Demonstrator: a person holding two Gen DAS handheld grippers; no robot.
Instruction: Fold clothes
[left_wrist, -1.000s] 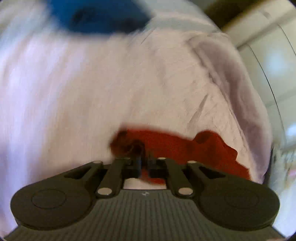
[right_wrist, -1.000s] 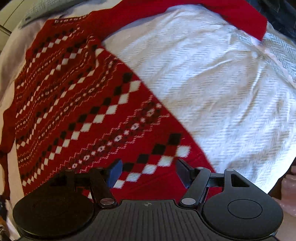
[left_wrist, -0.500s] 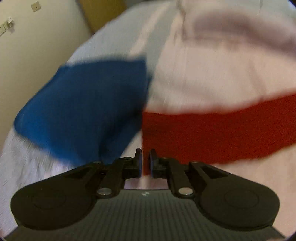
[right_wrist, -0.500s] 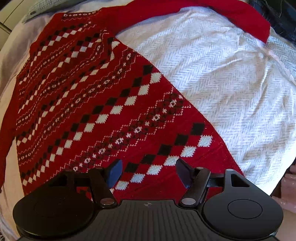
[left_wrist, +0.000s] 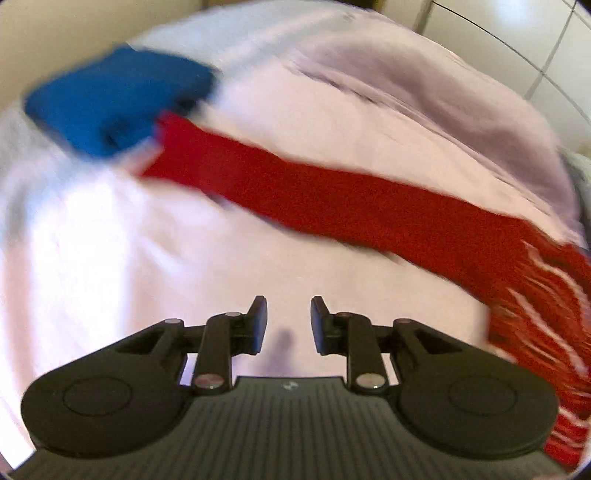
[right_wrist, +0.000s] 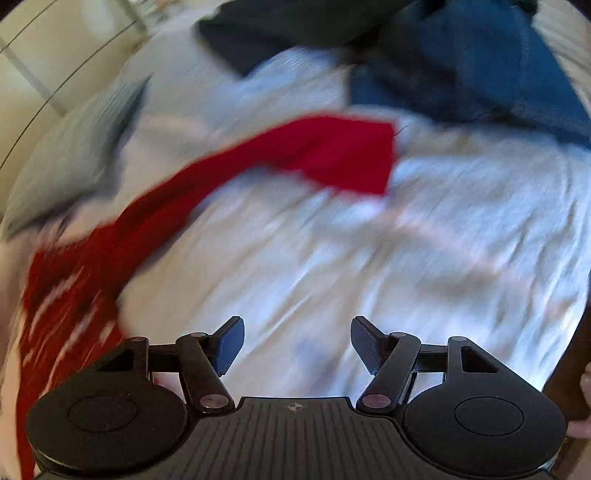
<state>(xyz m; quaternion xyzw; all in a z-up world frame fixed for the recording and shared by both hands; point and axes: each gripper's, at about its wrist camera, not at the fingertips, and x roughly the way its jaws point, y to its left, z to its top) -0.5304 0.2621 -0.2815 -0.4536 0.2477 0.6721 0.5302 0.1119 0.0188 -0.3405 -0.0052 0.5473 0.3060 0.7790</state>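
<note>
A red patterned sweater lies on the bed. In the left wrist view one plain red sleeve (left_wrist: 332, 195) stretches flat from the patterned body (left_wrist: 546, 302) at the right toward the upper left. My left gripper (left_wrist: 285, 321) hovers open below that sleeve, holding nothing. In the right wrist view the other sleeve (right_wrist: 303, 155) runs from the sweater body (right_wrist: 62, 295) at the left up to its cuff near the centre. Well short of this sleeve, my right gripper (right_wrist: 295, 343) is wide open and empty over the bedcover. Both views are motion-blurred.
A folded blue garment (left_wrist: 110, 99) lies just past the sleeve's cuff in the left wrist view. Dark blue clothes (right_wrist: 480, 62) and a dark garment (right_wrist: 280, 29) are piled at the bed's far end. The white bedcover (right_wrist: 406, 258) and a grey pillow (right_wrist: 70, 155) surround the sweater.
My left gripper opened and let go of the red sleeve, which now lies stretched flat. My right gripper swung away from the sweater's hem toward the other sleeve, staying open.
</note>
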